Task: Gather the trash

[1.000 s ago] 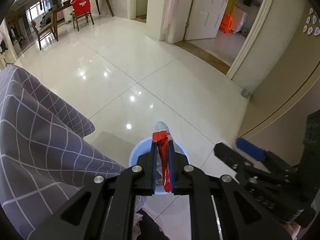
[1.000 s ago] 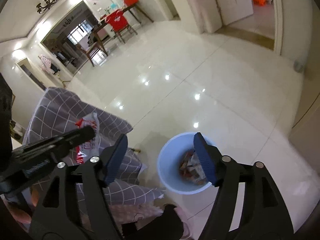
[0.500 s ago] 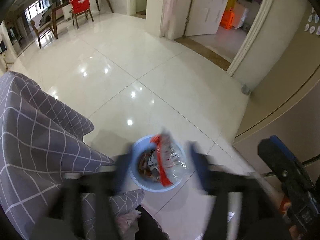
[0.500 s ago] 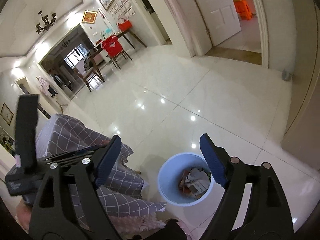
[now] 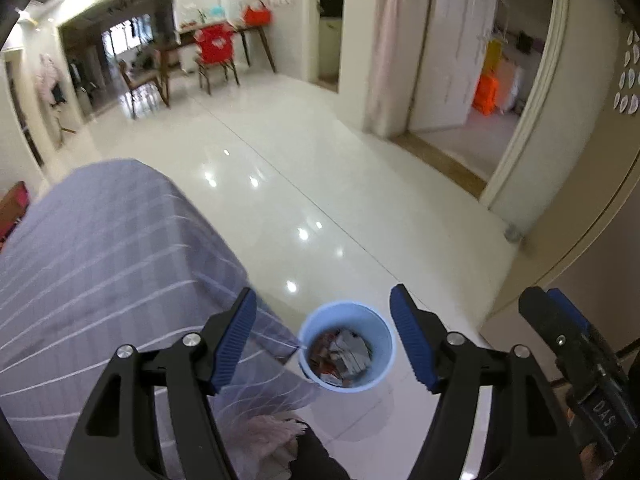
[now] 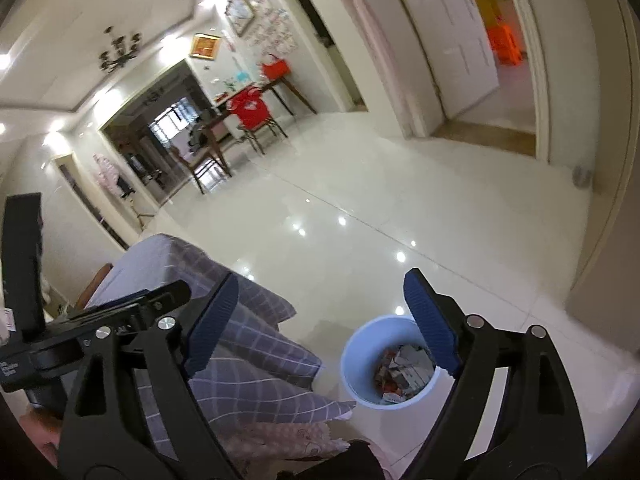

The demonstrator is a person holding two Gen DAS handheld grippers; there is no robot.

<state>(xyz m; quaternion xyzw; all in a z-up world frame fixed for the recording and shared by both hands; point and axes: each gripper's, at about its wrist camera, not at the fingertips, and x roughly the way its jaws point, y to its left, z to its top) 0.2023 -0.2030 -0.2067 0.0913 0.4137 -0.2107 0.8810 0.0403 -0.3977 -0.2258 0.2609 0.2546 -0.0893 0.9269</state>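
Note:
A light blue bin [image 5: 346, 346] stands on the white tiled floor, holding crumpled wrappers [image 5: 340, 354]. It also shows in the right wrist view [image 6: 390, 363], with wrappers [image 6: 402, 368] inside. My left gripper [image 5: 324, 336] is open and empty, high above the bin. My right gripper [image 6: 320, 322] is open and empty, above the bin and the cloth edge. The right gripper shows at the lower right of the left wrist view [image 5: 576, 344]. The left gripper shows at the left of the right wrist view [image 6: 92, 320].
A table under a grey checked cloth [image 5: 100, 264] stands left of the bin, also in the right wrist view [image 6: 248, 344]. Glossy floor [image 5: 320, 168] stretches ahead. A beige wall [image 5: 592, 248] and a doorway [image 5: 480, 128] lie right. Chairs and a desk [image 5: 212, 52] stand far back.
My left gripper opened and let go of the red and clear wrapper, which dropped into the bin. Both grippers have since risen and tilted up.

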